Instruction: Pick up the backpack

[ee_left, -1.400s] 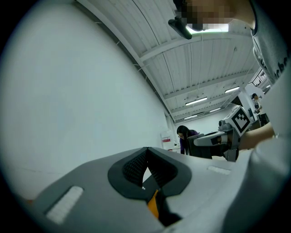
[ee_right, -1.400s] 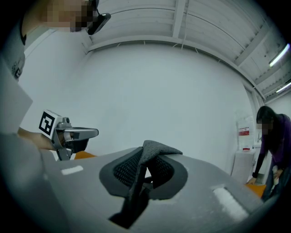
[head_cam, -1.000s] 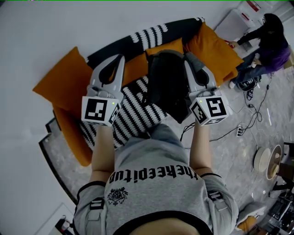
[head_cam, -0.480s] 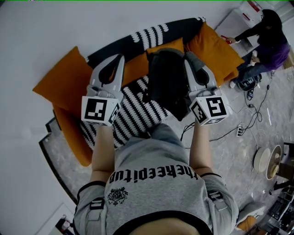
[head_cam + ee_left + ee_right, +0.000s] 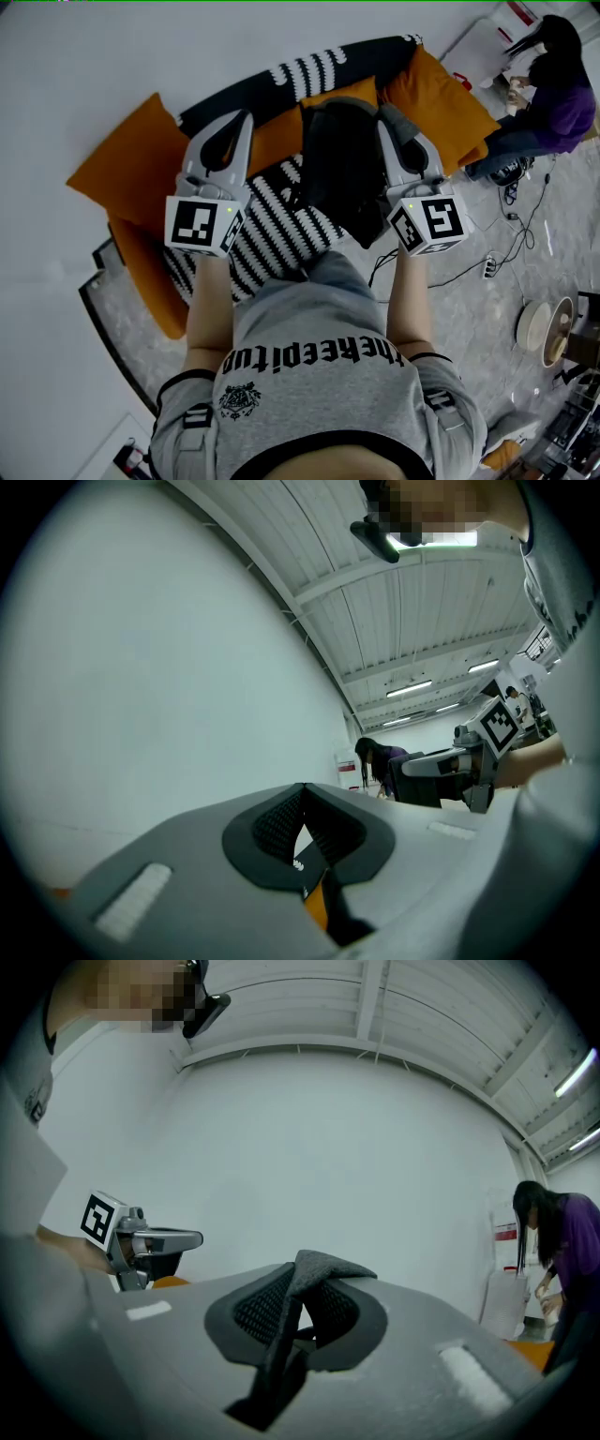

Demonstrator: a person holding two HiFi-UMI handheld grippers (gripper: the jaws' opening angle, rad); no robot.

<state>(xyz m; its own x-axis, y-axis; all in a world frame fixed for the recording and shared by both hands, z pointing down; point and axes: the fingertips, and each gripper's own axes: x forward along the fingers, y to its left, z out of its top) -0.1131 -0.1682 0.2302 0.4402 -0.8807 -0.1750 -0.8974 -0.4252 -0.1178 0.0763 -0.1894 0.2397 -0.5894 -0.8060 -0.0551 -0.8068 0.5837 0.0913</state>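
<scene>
One backpack (image 5: 342, 173) in right gripper (image 5: 386, 120)

Hanging upright in the middle of the head view: a black backpack (image 5: 342, 173), bulky and soft, rounded top uppermost; dangling by a dark grey padded strap (image 5: 328, 1265) and sagging lengthwise below it; being pinched at that strap between the closed jaws of the right gripper (image 5: 305, 1283) — folding over the jaw tips there, one end drooping down between them; showing in front of the orange cushions (image 5: 141, 159) and the striped throw (image 5: 272, 234) — not telling whether touching them.
</scene>
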